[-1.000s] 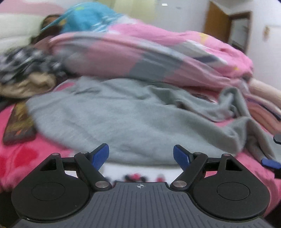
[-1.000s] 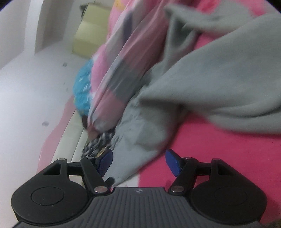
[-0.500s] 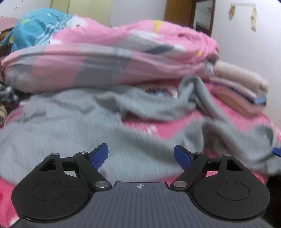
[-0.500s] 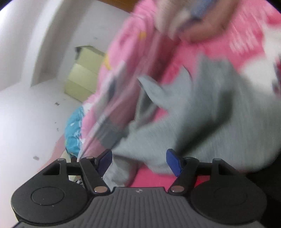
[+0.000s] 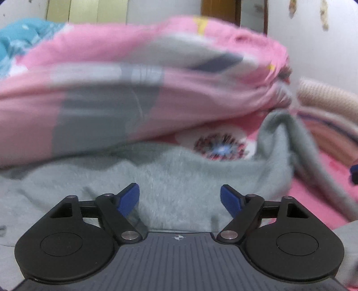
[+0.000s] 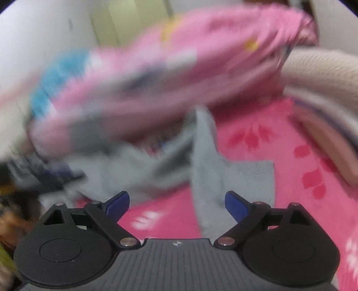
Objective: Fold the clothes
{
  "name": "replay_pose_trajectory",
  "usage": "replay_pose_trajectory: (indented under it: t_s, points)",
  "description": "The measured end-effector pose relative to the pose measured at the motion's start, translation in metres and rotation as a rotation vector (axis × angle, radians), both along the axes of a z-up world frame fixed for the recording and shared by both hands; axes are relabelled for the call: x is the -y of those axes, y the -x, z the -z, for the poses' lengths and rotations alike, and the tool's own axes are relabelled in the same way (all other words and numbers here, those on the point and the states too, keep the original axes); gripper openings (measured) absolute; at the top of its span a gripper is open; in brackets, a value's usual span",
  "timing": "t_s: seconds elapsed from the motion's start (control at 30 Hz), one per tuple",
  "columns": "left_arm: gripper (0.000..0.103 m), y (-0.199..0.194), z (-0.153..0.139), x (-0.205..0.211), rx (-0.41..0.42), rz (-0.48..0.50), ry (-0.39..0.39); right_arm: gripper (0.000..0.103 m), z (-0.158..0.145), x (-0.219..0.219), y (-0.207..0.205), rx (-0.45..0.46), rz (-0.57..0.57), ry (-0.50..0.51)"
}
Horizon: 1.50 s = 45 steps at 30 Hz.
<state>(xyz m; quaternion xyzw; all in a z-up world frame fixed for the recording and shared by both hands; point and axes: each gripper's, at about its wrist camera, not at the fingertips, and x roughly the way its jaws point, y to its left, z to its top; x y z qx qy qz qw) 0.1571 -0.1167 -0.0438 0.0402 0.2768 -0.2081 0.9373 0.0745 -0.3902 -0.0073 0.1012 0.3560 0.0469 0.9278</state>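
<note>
— Is the quilt (image 6: 143,89) sharp on my right camera?
— No, I see it smeared; the clutter (image 6: 26,179) at left is unreadable, and the sweater (image 5: 179,179) runs under my left fingers (image 5: 128,199).

I was in a bedroom at home, pretty clearly. I had a bed under me with a bright pink flowered sheet (image 6: 257,143), a big rumpled pink and grey quilt (image 5: 143,73) heaped across it, and a stack of folded blankets (image 5: 329,107) off to one side. Behind all that were plain white walls, a pale yellow-green wardrobe (image 5: 87,11) and a brown wooden door (image 5: 221,9).
</note>
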Motion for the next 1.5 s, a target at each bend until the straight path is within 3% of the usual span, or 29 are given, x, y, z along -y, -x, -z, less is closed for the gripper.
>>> replay_pose_trajectory:
  t_s: [0.07, 0.13, 0.23, 0.27, 0.37, 0.53, 0.63, 0.67, 0.73, 0.77, 0.83, 0.9, 1.0, 1.1, 1.2, 1.3, 1.5]
  points:
    - [0.073, -0.005, 0.015, 0.0, -0.039, 0.0, -0.02, 0.094, 0.032, -0.006, -0.032, -0.139, -0.013, 0.087]
    - [0.074, -0.006, 0.026, -0.005, -0.063, -0.007, -0.014, 0.083, 0.058, -0.012, -0.043, -0.219, -0.034, 0.185]
    - [0.073, -0.007, 0.033, -0.016, -0.086, -0.013, 0.039, 0.042, 0.061, -0.024, -0.037, -0.18, -0.046, 0.348]
    - [0.074, -0.008, 0.034, -0.018, -0.09, -0.014, 0.053, 0.015, 0.057, -0.025, -0.037, -0.174, -0.034, 0.388]
    - [0.073, -0.006, 0.034, -0.022, -0.095, -0.013, 0.074, 0.01, 0.031, -0.017, -0.036, -0.101, 0.044, 0.525]
    - [0.073, -0.006, 0.033, -0.029, -0.105, -0.009, 0.111, 0.01, -0.027, -0.017, 0.005, 0.152, 0.07, 0.877]
    - [0.073, -0.009, 0.034, -0.028, -0.11, -0.008, 0.119, 0.01, -0.01, -0.013, 0.038, 0.149, 0.008, 1.023]
    - [0.073, -0.009, 0.035, -0.027, -0.11, -0.008, 0.117, 0.01, 0.003, -0.004, 0.041, 0.077, 0.002, 0.996]
    - [0.073, -0.009, 0.035, -0.027, -0.108, -0.007, 0.112, 0.024, 0.029, 0.014, 0.047, -0.07, -0.008, 0.934]
    - [0.073, -0.01, 0.035, -0.027, -0.108, -0.006, 0.113, 0.044, 0.04, 0.025, 0.047, -0.155, -0.002, 0.875]
    - [0.073, -0.01, 0.035, -0.028, -0.109, -0.006, 0.119, 0.048, 0.051, 0.047, 0.055, -0.247, 0.048, 0.777]
    - [0.074, -0.01, 0.036, -0.029, -0.11, -0.005, 0.124, 0.05, 0.04, 0.06, 0.067, -0.246, 0.12, 0.701]
    - [0.074, -0.01, 0.036, -0.029, -0.108, -0.006, 0.125, 0.057, 0.003, 0.071, 0.087, -0.163, 0.155, 0.554]
    - [0.075, -0.01, 0.036, -0.03, -0.108, -0.006, 0.13, 0.068, -0.035, 0.064, 0.09, -0.011, 0.098, 0.37]
    - [0.075, -0.01, 0.036, -0.031, -0.109, -0.006, 0.138, 0.07, -0.052, 0.043, 0.059, 0.097, -0.021, 0.2]
    - [0.075, -0.009, 0.037, -0.031, -0.107, -0.006, 0.144, 0.07, -0.035, 0.015, 0.002, 0.083, -0.137, 0.124]
    - [0.077, -0.006, 0.038, -0.027, -0.089, -0.001, 0.124, 0.068, 0.035, -0.038, -0.134, -0.094, -0.25, -0.007]
